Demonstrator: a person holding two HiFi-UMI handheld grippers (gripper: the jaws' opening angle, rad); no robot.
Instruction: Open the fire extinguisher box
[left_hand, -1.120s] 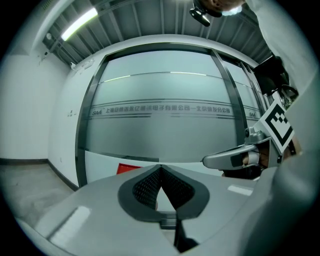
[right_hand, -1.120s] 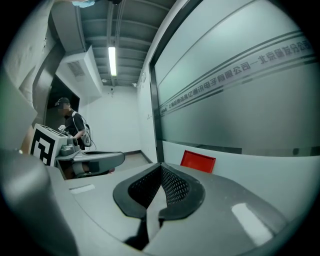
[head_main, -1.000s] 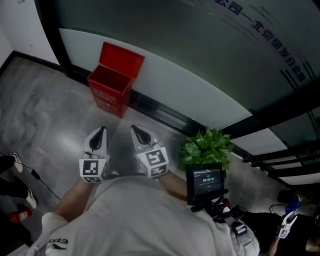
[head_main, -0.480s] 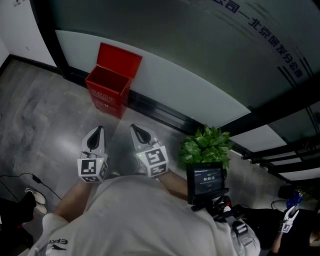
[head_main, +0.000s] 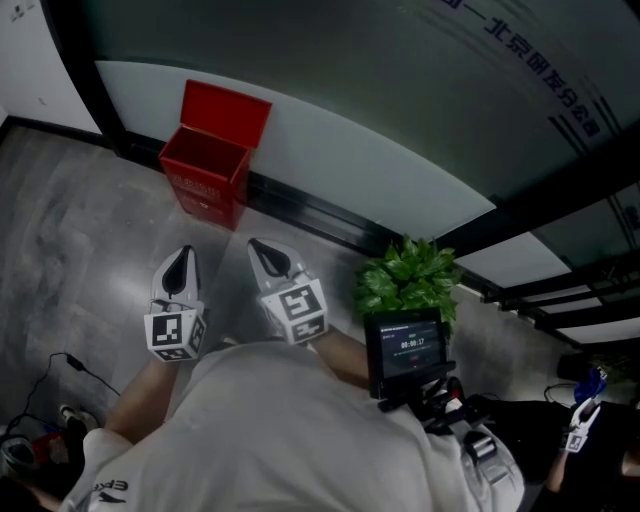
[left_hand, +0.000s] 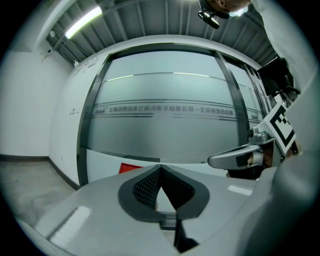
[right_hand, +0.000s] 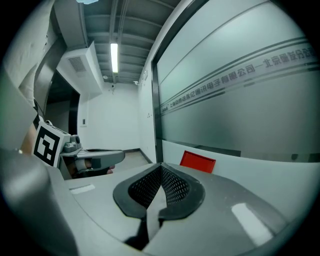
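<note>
Left gripper (left_hand: 160, 168): fingers (left_hand: 146, 187) are pressing tip to tip, gripping nothing.
Right gripper (right_hand: 161, 166): fingers (right_hand: 175, 186) are likewise closing on each other, with nothing between them.
Grippers, two: they are hanging side by side in front of the person's chest, apart from each other and pointing toward the wall.

Change from one second ago: both pairs of fingers are staying closed. In the head view the grippers are sitting slightly further left. The red box (head_main: 205, 178) is showing higher and further left. The shoe at the left edge is no longer showing, and a dark cable (head_main: 72, 362) is now lying on the floor (head_main: 90, 240).

Red box, one: it is standing on the floor against the foot of the glass wall (head_main: 330, 70), well apart from both grippers and ahead of them. Its lid (head_main: 226, 110) is standing upright and leaning back on the wall, so the box is already open. The inside is showing dark red, and its contents cannot be made out.

Plant (head_main: 408, 283), one: it is standing by the wall, to the right of the right gripper.

Small screen (head_main: 404, 345), one: it is sitting on a mount at the person's chest, just below the plant in the head view.
</note>
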